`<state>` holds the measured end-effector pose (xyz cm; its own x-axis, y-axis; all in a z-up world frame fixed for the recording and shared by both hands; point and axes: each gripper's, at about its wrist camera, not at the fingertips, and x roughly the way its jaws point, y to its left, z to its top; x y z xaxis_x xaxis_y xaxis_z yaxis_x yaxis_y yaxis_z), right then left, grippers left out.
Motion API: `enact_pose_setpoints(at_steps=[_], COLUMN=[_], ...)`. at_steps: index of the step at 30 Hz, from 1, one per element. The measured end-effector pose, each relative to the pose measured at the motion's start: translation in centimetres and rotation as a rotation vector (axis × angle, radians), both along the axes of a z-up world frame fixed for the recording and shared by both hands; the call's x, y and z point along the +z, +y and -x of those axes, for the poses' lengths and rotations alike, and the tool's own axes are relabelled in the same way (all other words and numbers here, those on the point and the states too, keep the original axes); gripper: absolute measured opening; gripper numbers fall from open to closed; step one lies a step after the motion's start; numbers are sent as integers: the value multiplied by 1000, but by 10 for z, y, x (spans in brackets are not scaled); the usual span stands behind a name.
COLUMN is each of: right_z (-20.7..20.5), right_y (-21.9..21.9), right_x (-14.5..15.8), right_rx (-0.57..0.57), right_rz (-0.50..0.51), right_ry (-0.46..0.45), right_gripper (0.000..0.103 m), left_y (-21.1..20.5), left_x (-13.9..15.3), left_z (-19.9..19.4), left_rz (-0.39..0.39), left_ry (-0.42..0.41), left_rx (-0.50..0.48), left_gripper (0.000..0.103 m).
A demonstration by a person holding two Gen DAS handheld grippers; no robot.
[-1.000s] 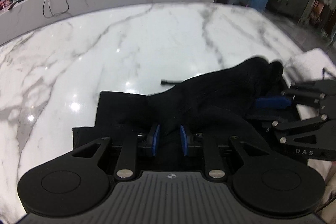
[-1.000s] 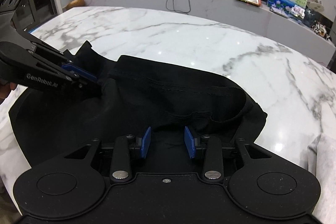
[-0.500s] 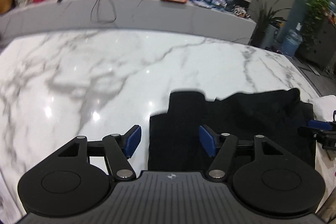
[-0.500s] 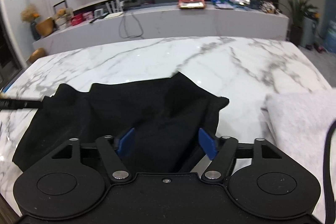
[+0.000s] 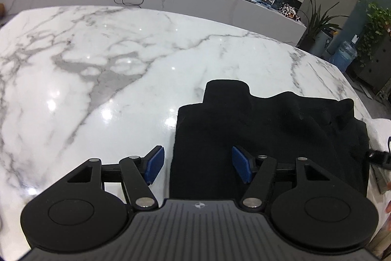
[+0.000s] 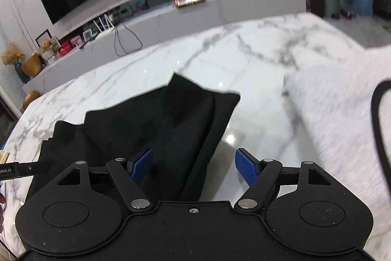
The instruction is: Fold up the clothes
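On the marble table point(image 5: 97, 80) the black garment point(image 5: 268, 133) lies part-folded, released by both the left gripper point(image 5: 198, 164) and right gripper point(image 6: 194, 166), whose jaws have just been opening wide; next, I judge, regrip an outer edge squarely before folding again.

Only "obot.AI", cut off by the frame edge, reads in white on the left gripper's point(image 6: 23, 169) black finger.
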<state>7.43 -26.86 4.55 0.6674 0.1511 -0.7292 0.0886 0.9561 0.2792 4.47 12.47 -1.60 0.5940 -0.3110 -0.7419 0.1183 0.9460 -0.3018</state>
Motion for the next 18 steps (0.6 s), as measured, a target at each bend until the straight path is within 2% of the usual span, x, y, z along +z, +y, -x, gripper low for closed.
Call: enact_pose_setpoints(at_steps=[5, 12, 18], right_z=[-8, -17, -21], right_y=[11, 37, 66], right_x=[-9, -12, -16], right_rx=[13, 103, 212], right_rz=[-2, 26, 162], right_ry=[23, 13, -5], right_gripper=[73, 74, 74], left_y=[-2, -18, -38], left_x=[-5, -7, -8], left_z=[-2, -5, -7], left_rz=[17, 13, -48], left_ry=[-4, -24, -44], left_rx=[9, -43, -89], left_gripper=[62, 68, 66])
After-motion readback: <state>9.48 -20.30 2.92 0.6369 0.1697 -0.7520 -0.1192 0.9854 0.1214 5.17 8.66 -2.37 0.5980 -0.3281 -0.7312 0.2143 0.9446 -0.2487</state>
